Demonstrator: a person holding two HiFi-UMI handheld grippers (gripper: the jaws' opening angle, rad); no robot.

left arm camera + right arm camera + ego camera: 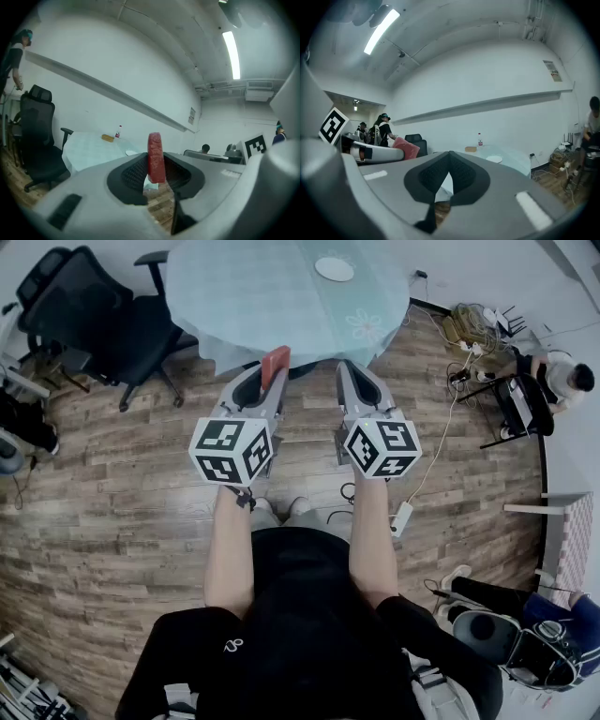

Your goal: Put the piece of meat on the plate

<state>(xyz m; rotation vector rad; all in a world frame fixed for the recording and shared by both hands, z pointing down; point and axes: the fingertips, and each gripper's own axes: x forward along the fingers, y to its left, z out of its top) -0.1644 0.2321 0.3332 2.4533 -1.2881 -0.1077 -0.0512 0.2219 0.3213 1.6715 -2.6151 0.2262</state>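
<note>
meat: red flat slab, upright on edge | left gripper: clamped on meat | right gripper: pressed together

No word, brand name or number can be read in any view. The marker cube on the left gripper and the marker cube on the right gripper carry black-and-white square patterns, not letters. 1 small notice hangs on the white wall in the left gripper view, and 1 shows high on the wall in the right gripper view; the print on both is too small to read. A bottle on the bench wears a red label, illegible. A tiny white logo sits on the person's black clothing, its form unclear.
</note>
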